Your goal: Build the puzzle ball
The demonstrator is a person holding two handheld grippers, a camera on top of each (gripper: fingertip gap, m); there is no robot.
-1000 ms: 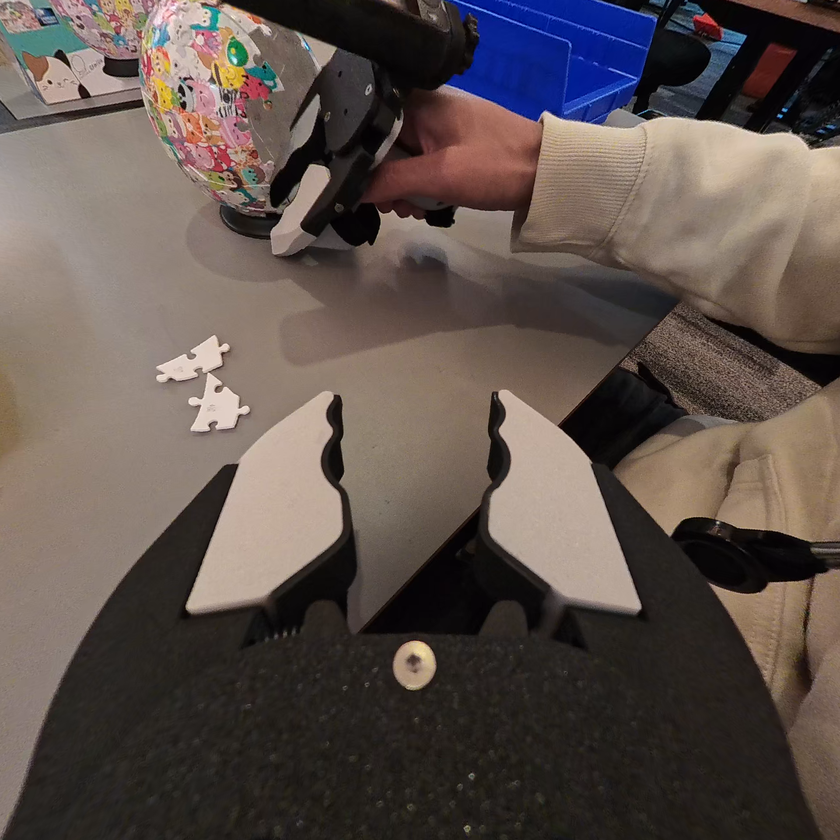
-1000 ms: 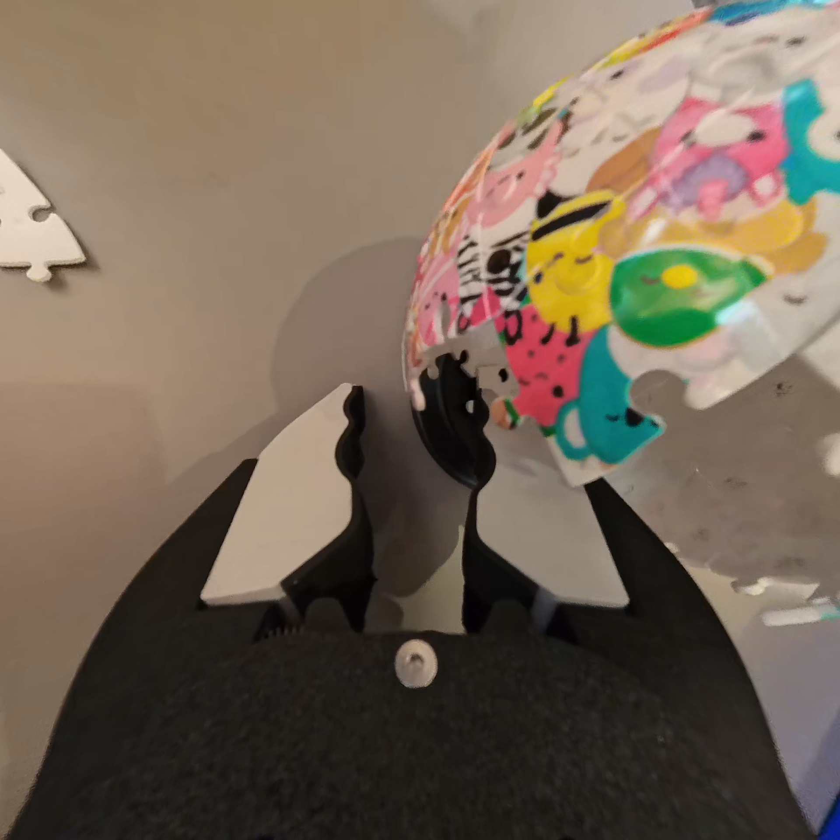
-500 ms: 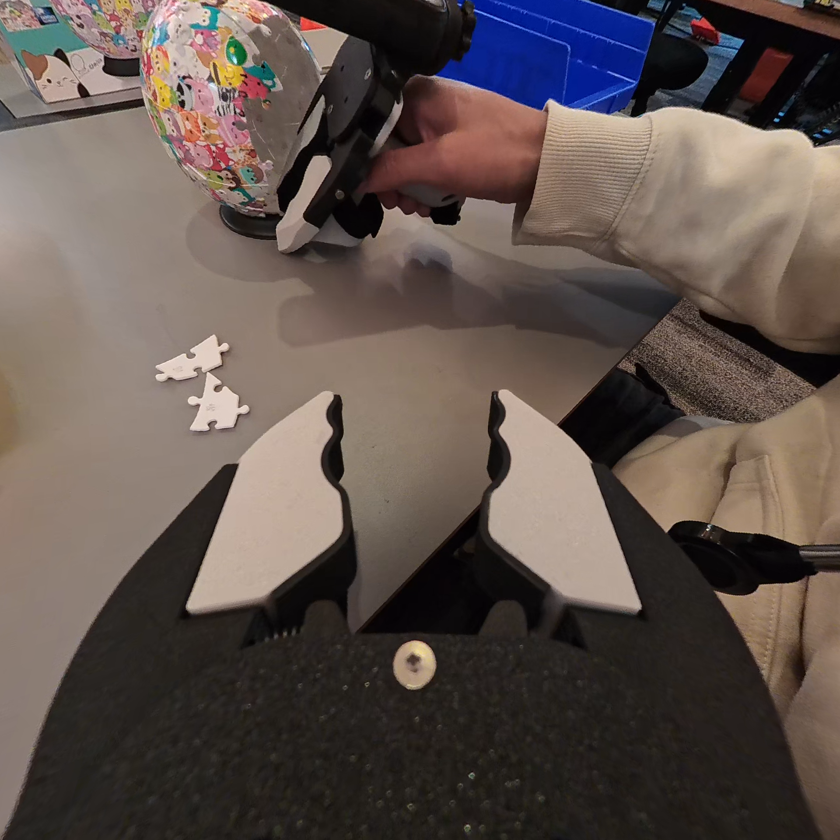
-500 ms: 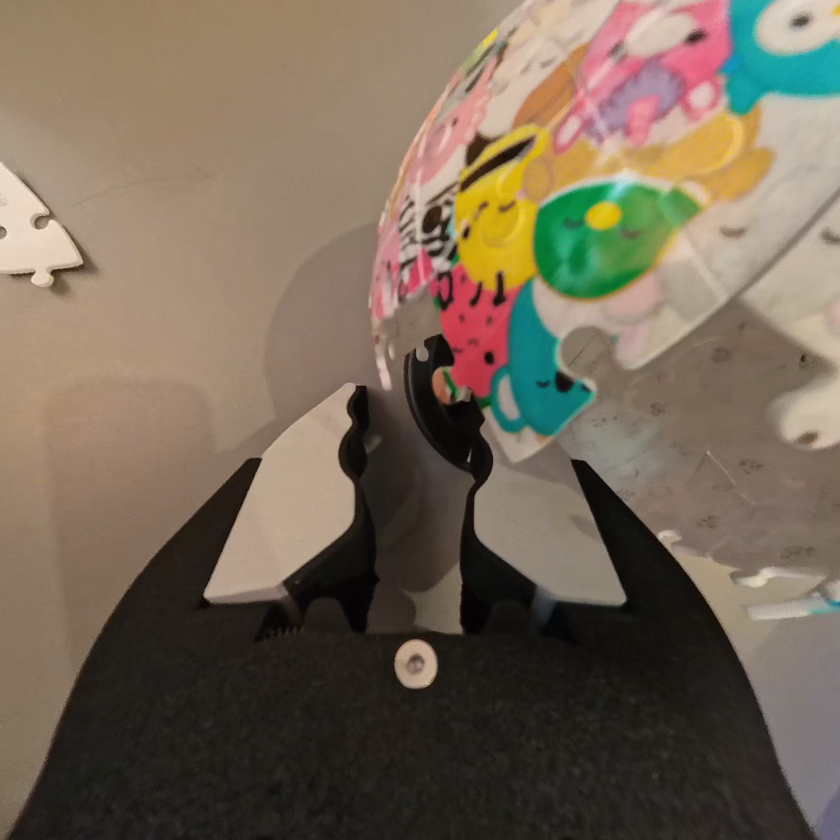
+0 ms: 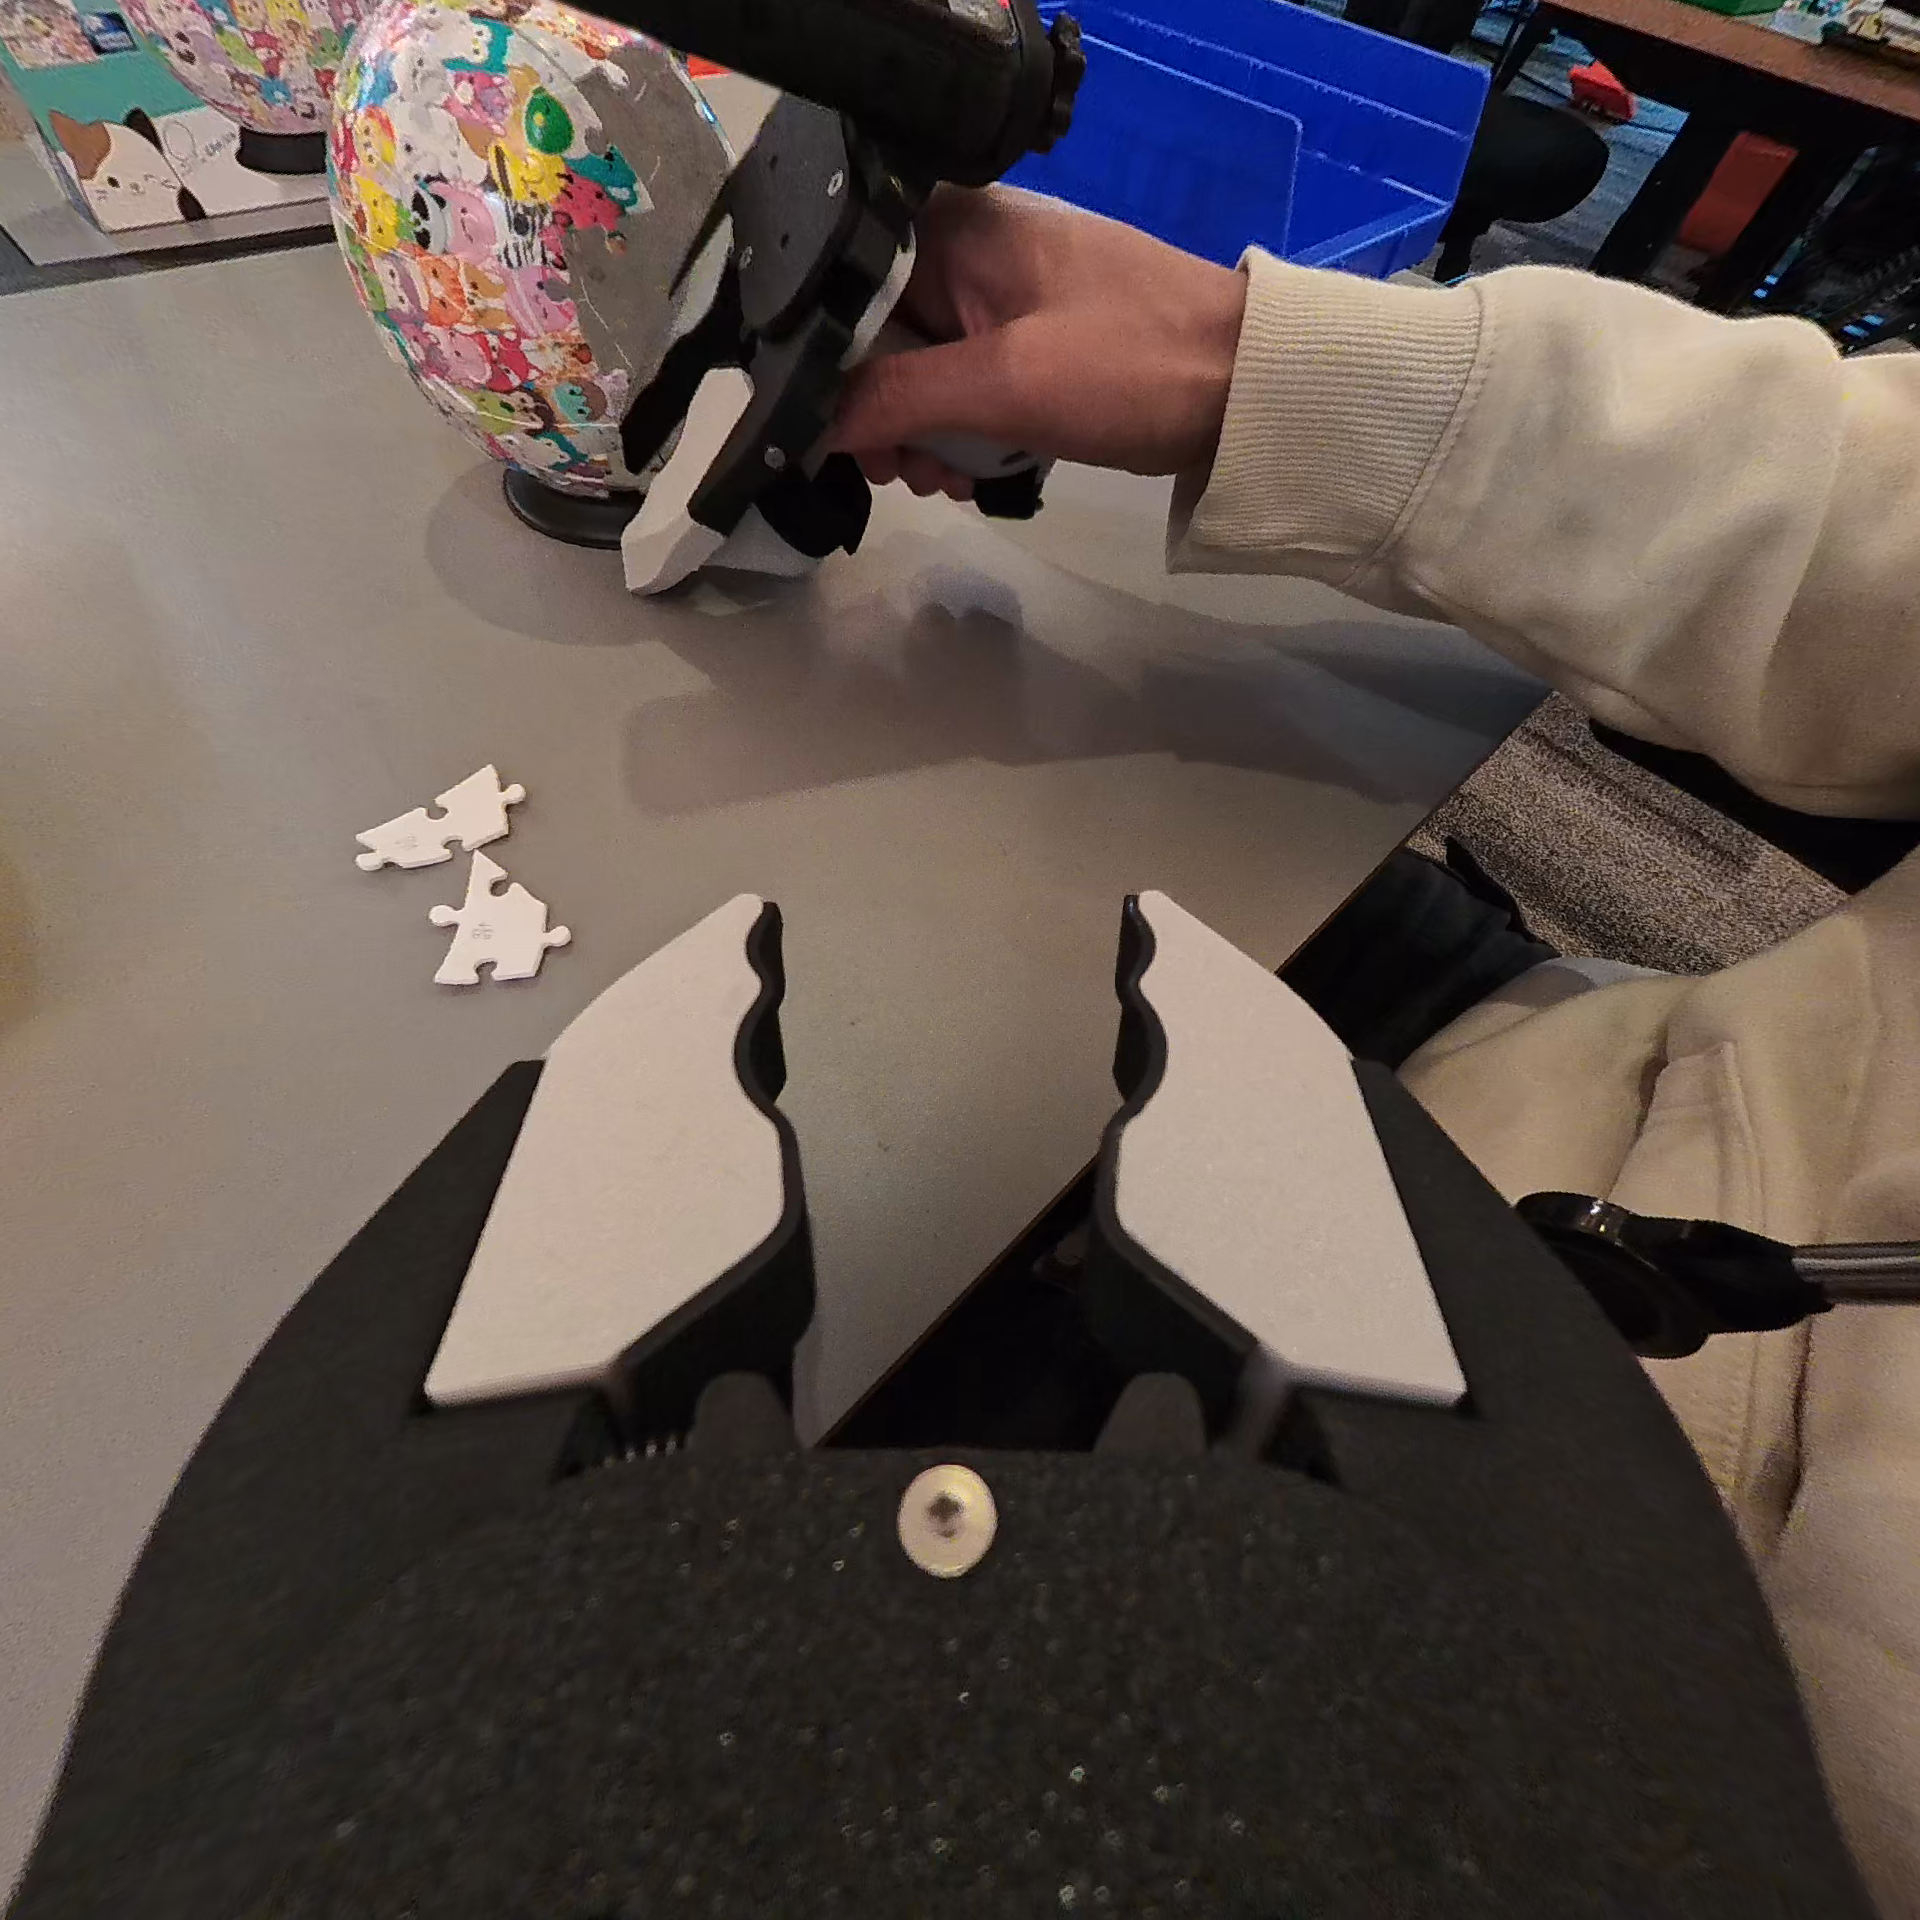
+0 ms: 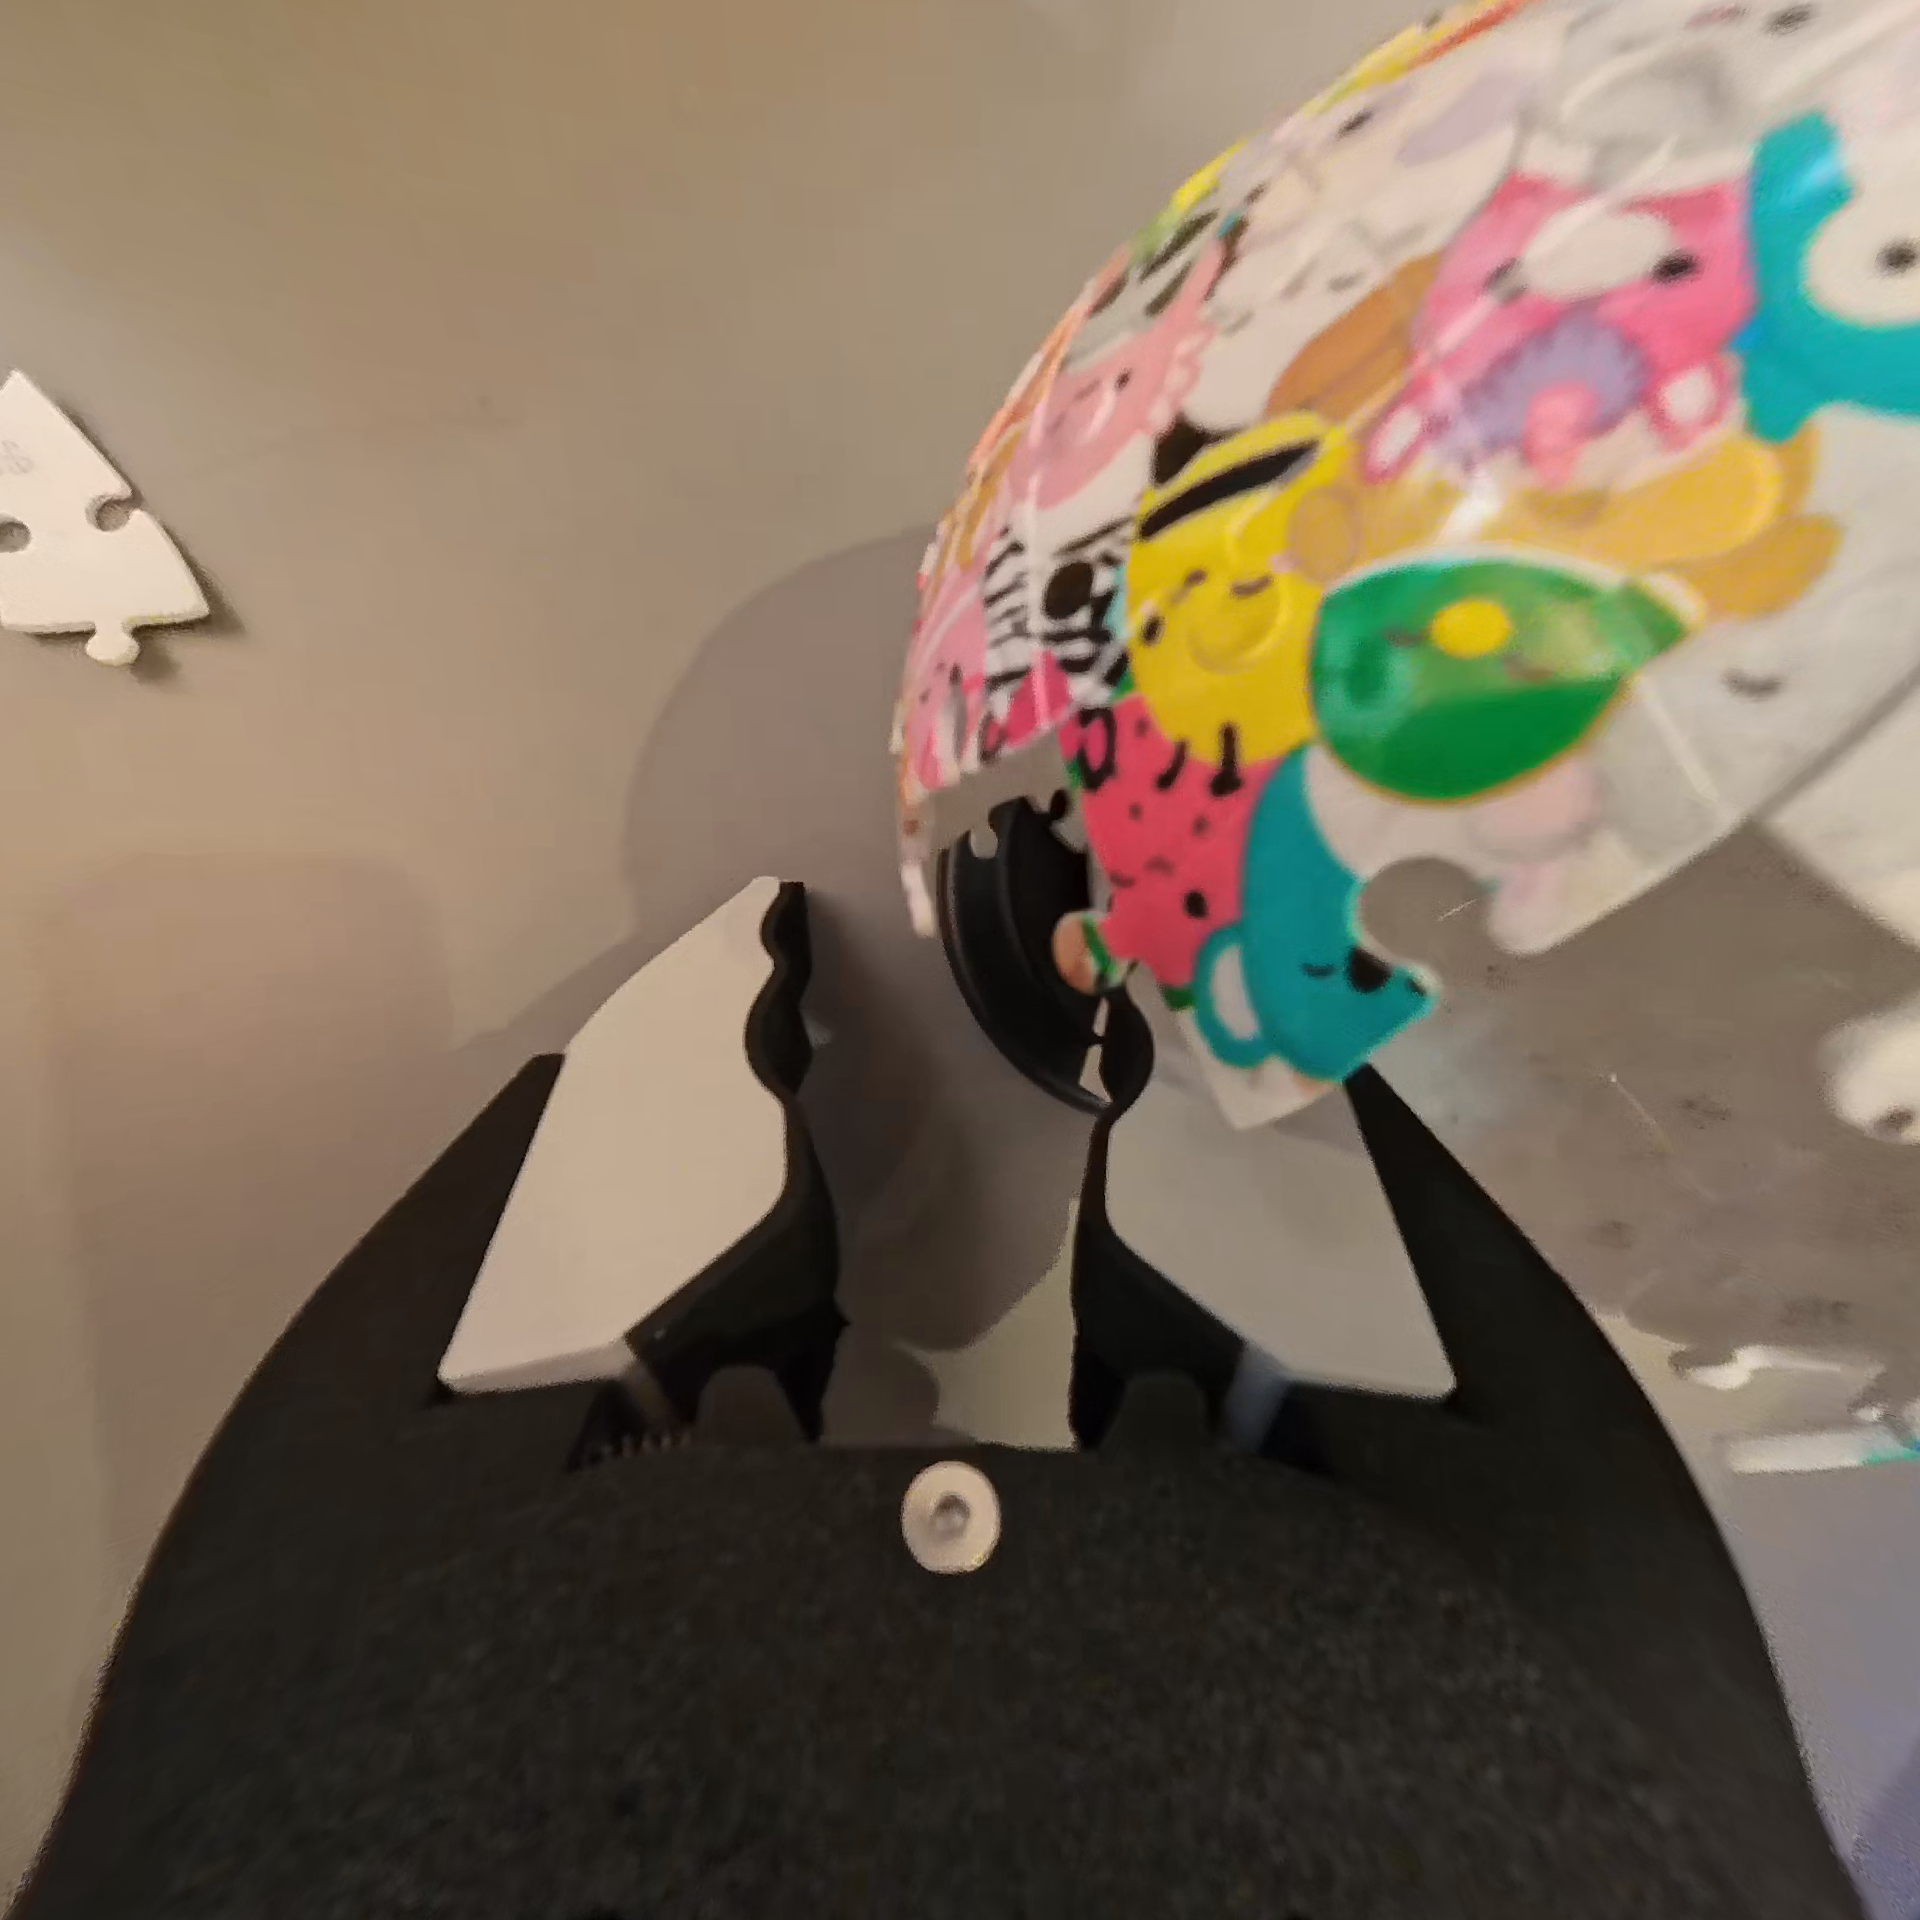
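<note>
My left gripper (image 5: 945, 920) hangs over the desk's (image 5: 208, 468) near edge, fingers spread wide with nothing between them. Two white pieces (image 5: 462, 873) lie face down just beyond its left finger, touching at a corner. My right gripper (image 6: 961, 951) is open too and holds nothing; it points down at the foot of the ball (image 6: 1455, 520), its right finger under the ball's open, jagged lower edge, by the black stand (image 6: 1023, 977). The ball (image 5: 499, 260) sits on that stand toward the desk's far side, a box (image 5: 114, 156) behind it.
</note>
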